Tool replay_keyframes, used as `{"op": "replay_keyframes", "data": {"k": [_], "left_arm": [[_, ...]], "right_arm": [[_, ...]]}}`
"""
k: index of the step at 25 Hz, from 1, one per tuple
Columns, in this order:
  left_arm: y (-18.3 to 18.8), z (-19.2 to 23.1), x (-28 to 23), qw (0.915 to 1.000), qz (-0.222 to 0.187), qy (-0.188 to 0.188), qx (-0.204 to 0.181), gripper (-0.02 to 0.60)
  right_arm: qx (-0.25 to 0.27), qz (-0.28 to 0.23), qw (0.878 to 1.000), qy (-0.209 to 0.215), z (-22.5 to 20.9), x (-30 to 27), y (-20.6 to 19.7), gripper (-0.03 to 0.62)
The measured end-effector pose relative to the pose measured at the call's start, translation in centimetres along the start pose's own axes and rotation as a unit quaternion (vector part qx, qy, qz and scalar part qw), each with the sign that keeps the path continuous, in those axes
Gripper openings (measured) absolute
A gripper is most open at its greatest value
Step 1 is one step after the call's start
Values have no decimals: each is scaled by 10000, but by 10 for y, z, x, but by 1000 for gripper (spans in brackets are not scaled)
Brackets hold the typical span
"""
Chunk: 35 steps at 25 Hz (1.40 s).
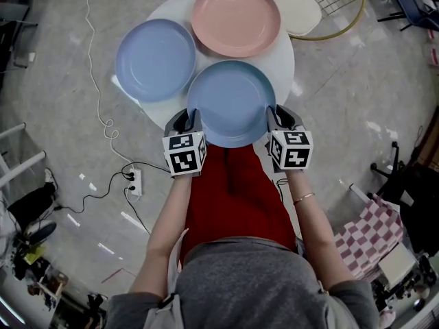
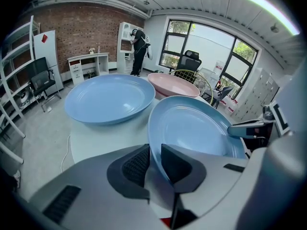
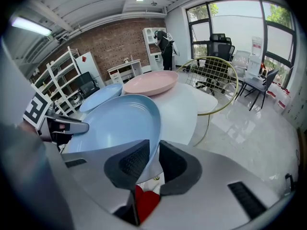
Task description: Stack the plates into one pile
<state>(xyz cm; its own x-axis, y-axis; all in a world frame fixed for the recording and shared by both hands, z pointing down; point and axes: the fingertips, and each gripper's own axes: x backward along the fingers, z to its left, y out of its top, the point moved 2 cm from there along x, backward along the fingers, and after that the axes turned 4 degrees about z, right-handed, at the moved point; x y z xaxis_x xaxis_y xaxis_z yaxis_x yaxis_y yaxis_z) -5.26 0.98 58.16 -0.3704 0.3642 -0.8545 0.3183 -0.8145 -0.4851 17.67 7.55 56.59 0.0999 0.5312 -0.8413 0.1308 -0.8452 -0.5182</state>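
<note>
Three plates sit on a white round worktop (image 1: 282,55). The near light-blue round plate (image 1: 231,101) is at the worktop's front edge, overhanging it toward the person. The second light-blue round plate (image 1: 154,59) lies to its left and further back. The pink round plate (image 1: 235,18) is at the far side. All three lie separate, rims close together, none stacked.

The left gripper (image 1: 186,118) is at the left rim of the near light-blue round plate and the right gripper (image 1: 280,117) at its right rim, roughly opposite each other.

In the left gripper view the left gripper (image 2: 154,152) has its jaws narrowed onto the rim of the near light-blue round plate (image 2: 192,128), with the ribbed pad outside and the other jaw inside the dish.

In the right gripper view it is the same: the right gripper (image 3: 153,153) is pinched on the rim of the near light-blue round plate (image 3: 115,128). That plate looks tilted, but I cannot tell whether it is clear of the worktop.

Both grippers point steeply down.

A white power strip (image 1: 135,181) with black cables lies on the grey floor to the left. A red-and-white checked cloth (image 1: 370,232) is at lower right.
</note>
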Motion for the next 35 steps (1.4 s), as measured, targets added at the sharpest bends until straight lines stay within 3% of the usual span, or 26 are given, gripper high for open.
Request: {"op": "replay_keyframes", "data": {"k": [9, 14, 22, 35], "left_arm": [[0, -5, 23, 9999, -89, 45, -50, 81], [13, 10, 43, 9990, -344, 229, 165, 81], [27, 65, 75, 9923, -724, 715, 703, 80], [51, 165, 97, 9799, -971, 1184, 1275, 77]], "right_arm": [[136, -151, 9998, 40, 6, 20, 6, 77], [339, -367, 9983, 283, 25, 26, 31, 78], [817, -525, 9921, 797, 80, 11, 81, 78], [1391, -510, 9831, 1075, 172, -38, 147, 78]]}}
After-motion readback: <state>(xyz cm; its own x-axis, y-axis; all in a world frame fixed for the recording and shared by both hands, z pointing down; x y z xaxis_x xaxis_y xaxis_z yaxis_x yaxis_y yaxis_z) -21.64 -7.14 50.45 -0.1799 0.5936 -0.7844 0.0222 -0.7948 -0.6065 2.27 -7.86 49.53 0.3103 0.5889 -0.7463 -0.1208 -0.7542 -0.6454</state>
